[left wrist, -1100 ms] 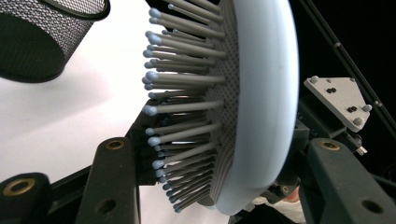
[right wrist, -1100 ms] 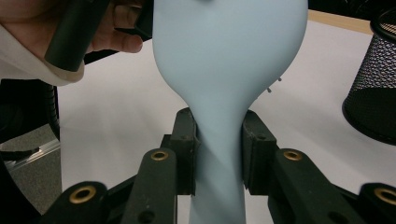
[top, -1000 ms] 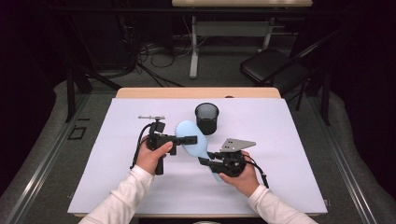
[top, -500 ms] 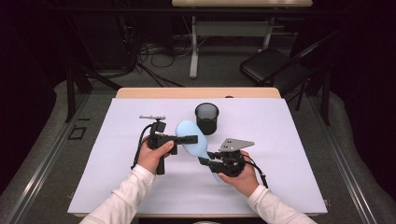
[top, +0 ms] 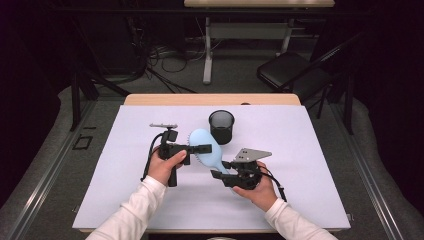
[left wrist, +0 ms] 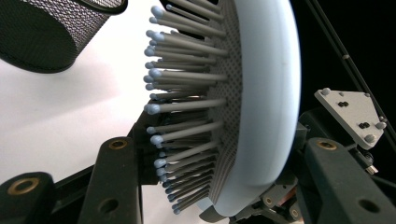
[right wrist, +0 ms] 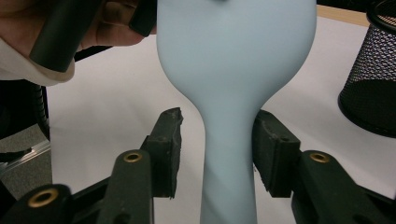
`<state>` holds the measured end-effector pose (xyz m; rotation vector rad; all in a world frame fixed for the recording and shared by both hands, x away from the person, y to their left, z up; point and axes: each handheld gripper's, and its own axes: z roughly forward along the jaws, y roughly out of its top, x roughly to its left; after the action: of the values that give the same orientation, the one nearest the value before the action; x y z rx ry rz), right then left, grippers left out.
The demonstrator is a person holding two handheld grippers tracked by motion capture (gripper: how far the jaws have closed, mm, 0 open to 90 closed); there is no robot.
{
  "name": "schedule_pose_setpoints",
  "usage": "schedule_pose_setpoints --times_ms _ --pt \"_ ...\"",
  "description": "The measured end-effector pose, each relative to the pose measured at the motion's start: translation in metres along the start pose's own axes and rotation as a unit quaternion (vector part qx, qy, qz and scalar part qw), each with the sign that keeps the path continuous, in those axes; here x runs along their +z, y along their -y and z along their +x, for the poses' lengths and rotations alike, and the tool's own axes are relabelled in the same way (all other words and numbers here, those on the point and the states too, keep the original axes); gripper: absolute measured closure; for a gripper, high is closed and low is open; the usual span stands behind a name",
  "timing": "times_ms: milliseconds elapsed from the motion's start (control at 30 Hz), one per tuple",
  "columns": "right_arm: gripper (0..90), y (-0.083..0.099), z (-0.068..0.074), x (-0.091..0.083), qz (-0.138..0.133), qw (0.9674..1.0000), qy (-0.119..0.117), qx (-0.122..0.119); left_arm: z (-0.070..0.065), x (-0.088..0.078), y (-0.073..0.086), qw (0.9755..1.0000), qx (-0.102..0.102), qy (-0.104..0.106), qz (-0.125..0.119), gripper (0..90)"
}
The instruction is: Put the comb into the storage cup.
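A light blue hairbrush (top: 207, 150) hangs above the white table cover, level between both hands. My left gripper (top: 202, 148) is shut on the brush head, bristles (left wrist: 187, 107) against one jaw and the smooth back (left wrist: 266, 93) against the other. My right gripper (top: 217, 170) stands around the handle (right wrist: 229, 154) and its jaws have just been opening. In the right gripper view, one pad (right wrist: 168, 140) stands clear of the handle and the other (right wrist: 273, 149) lies close beside it. The right gripper's grey plate (left wrist: 350, 112) shows past the brush.
A black mesh cup (top: 221, 127) stands upright just behind the brush head, close to it (right wrist: 371, 88). The white cover (top: 310, 150) has free room left and right. Beyond the table's far edge are a dark chair (top: 290, 72) and cables on the floor.
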<state>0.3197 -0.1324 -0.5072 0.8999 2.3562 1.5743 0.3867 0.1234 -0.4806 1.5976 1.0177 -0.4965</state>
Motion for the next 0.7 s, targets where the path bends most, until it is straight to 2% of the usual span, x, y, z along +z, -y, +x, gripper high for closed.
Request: schedule_pose_setpoints --times_ms 167,533,633,700 --pt "45.4 -0.0009 -0.0006 0.0001 -0.004 1.0000 0.005 0.003 0.0001 -0.0021 -0.0004 1.0000 0.001 -0.004 -0.001 50.1" --pt "34.7 -0.0052 0.0017 -0.0009 -0.001 0.9999 0.013 -0.004 0.0002 -0.0060 -0.0013 0.9999 -0.005 -0.011 -0.010 50.1" --pt "32.1 -0.0072 0.0017 -0.0019 0.000 0.9999 0.012 -0.003 0.0011 -0.0076 -0.0019 0.9999 0.003 -0.014 -0.009 50.1" --pt "31.0 -0.0083 0.0020 -0.0025 0.005 0.9999 0.016 -0.002 0.0006 -0.0082 -0.0021 0.9998 -0.001 -0.015 -0.012 50.1"
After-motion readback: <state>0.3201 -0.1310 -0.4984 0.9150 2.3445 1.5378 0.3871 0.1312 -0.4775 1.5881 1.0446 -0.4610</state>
